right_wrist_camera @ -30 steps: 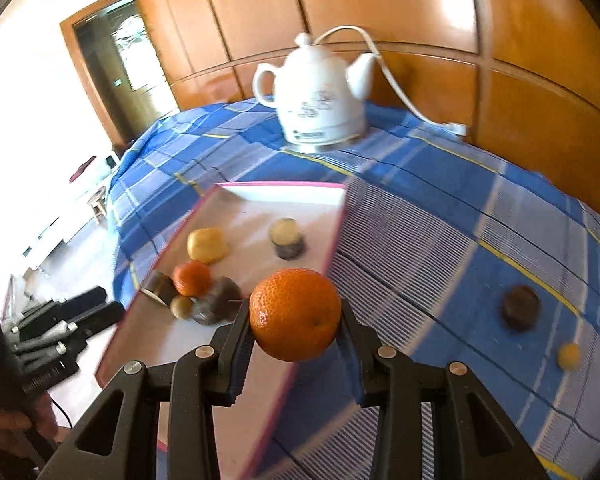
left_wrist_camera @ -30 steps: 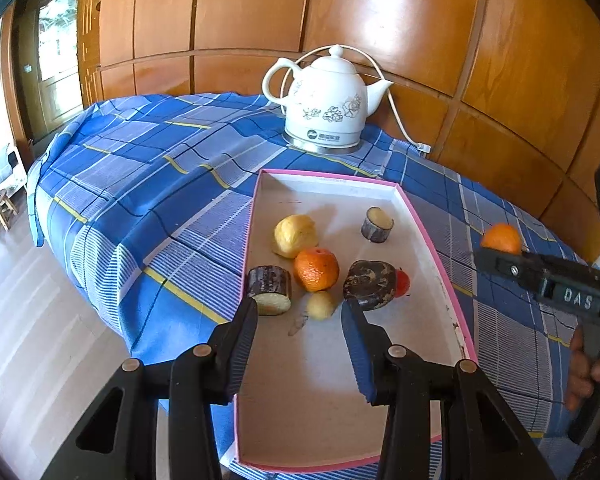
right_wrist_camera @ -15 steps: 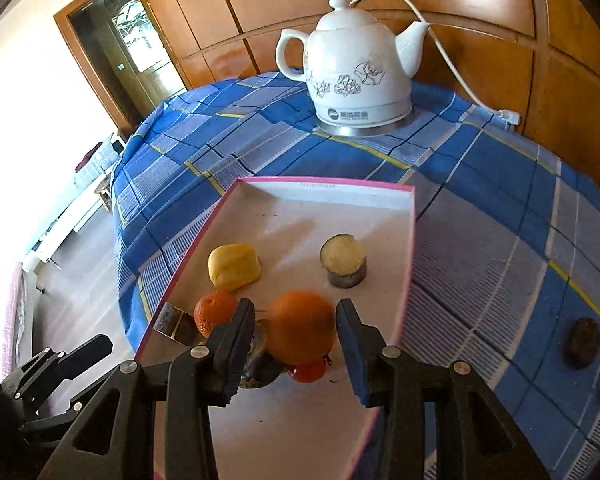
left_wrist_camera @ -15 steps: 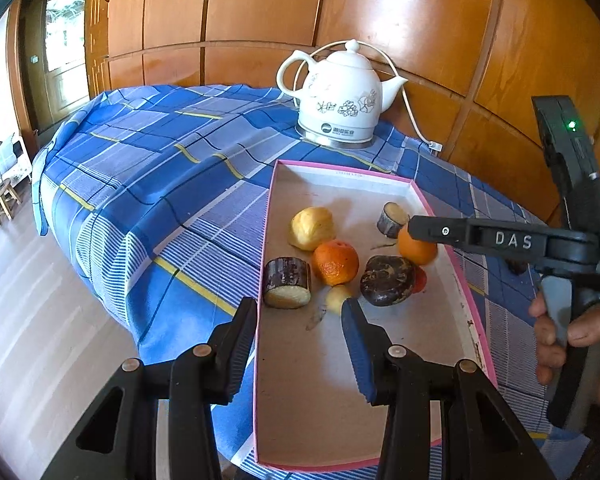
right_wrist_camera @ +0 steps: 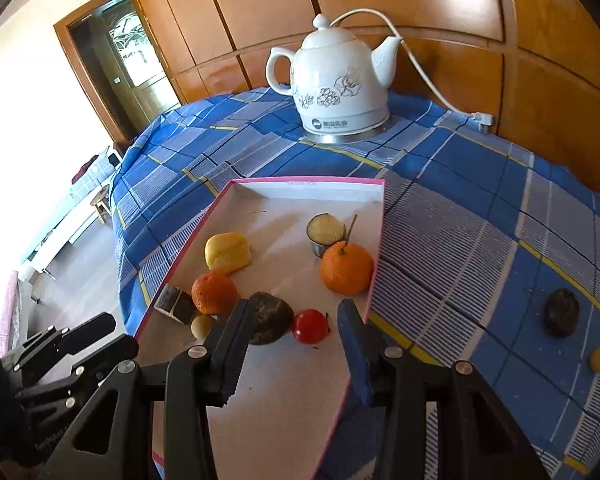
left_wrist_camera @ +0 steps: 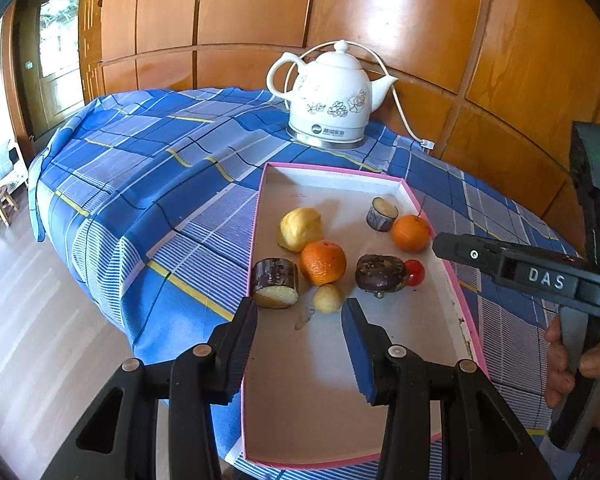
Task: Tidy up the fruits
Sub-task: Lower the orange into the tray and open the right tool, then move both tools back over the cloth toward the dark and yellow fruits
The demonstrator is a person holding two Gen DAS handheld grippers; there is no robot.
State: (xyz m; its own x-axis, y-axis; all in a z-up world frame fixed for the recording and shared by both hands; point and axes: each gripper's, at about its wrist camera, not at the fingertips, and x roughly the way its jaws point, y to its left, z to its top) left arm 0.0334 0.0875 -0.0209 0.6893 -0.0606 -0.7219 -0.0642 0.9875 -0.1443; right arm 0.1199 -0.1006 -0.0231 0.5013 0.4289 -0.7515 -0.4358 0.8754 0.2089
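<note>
Right gripper (right_wrist_camera: 290, 346) was spread apart, nothing between its fingers. The stemmed orange (right_wrist_camera: 346, 267) sat on the floor of the pink-rimmed tray (right_wrist_camera: 300, 181), just ahead of the gripper and apart from both fingertips, close to the tray's right wall and touching or nearly touching the small cut cylinder (right_wrist_camera: 325, 232) behind it. A red cherry-sized fruit (right_wrist_camera: 310, 326) lay between the fingertips' line and the orange, beside a dark brown fruit (right_wrist_camera: 269, 318) partly hidden by the left finger.

Left gripper (left_wrist_camera: 300, 344) was also apart and empty, held over the near half of the tray. Just ahead of its tips: a cut dark-skinned piece (left_wrist_camera: 275, 282), a small yellow fruit (left_wrist_camera: 327, 298) and a second orange (left_wrist_camera: 323, 262); a yellow fruit (left_wrist_camera: 300, 229) farther back.

Outside the tray, on the blue checked cloth (right_wrist_camera: 480, 240) well right of the right gripper, lay a dark fruit (right_wrist_camera: 562, 312) and a small yellow one (right_wrist_camera: 599, 359). A white kettle (right_wrist_camera: 340, 92) stood behind the tray.
</note>
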